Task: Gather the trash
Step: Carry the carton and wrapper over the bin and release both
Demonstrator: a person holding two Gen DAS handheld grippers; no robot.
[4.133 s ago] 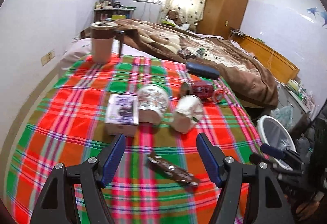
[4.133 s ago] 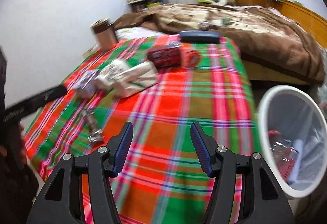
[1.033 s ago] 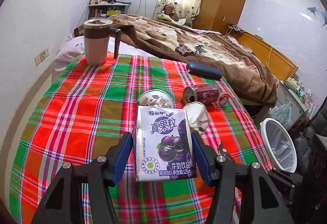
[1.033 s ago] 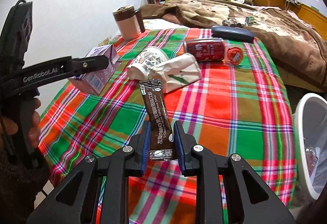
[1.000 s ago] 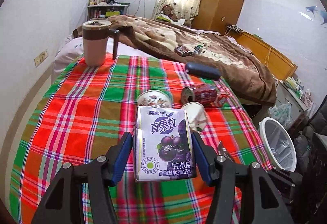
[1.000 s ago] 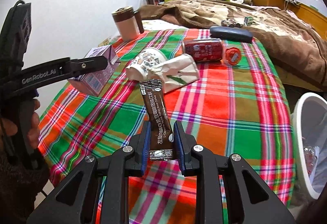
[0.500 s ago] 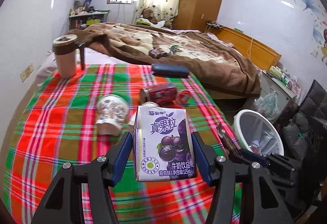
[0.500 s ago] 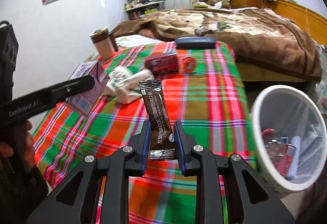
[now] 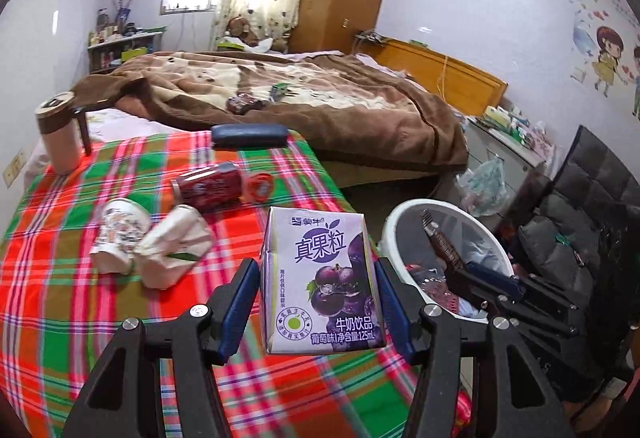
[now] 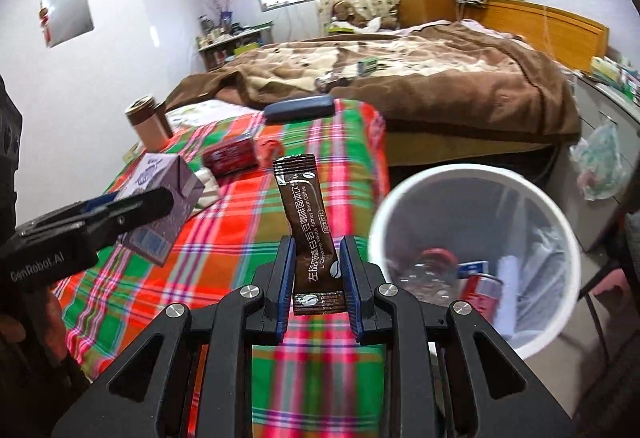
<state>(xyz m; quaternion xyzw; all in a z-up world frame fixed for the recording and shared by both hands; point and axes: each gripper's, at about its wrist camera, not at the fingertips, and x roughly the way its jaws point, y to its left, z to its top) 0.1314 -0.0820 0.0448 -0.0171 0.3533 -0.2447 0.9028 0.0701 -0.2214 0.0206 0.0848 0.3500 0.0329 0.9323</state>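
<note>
a: what've u got in hand?

b: i've got the left gripper (image 9: 318, 302) pinching a milk carton (image 9: 320, 278), blue pads on both side walls. small purple cardboard box, glossy, grape print + chinese text, gabled top. upright, long axis vertical, front face toward my cam, held over the checked cloth (image 9: 80, 310) near its edge.

a: and the rt?

b: right gripper (image 10: 318, 280) is squeezed onto a coffee sachet (image 10: 306, 226) at its lower end. thin flat brown foil strip, crimped at both ends, white lettering running lengthwise. stands upright, tilted slightly left, top end pointing away from me.

a: bin?

b: white round plastic bin (image 10: 472, 174) w/ a clear liner, on the floor just beside the cloth's edge, to the rt of the sachet. bottle + red stuff inside, blurry. in my left cam the sachet (image 9: 440, 242) sits over the bin's opening.

a: what's left on the cloth?

b: red can (image 9: 208, 188) on its side, a patterned paper cup (image 9: 120, 234) tipped over, a crumpled pale cup (image 9: 174, 244) touching it.
</note>
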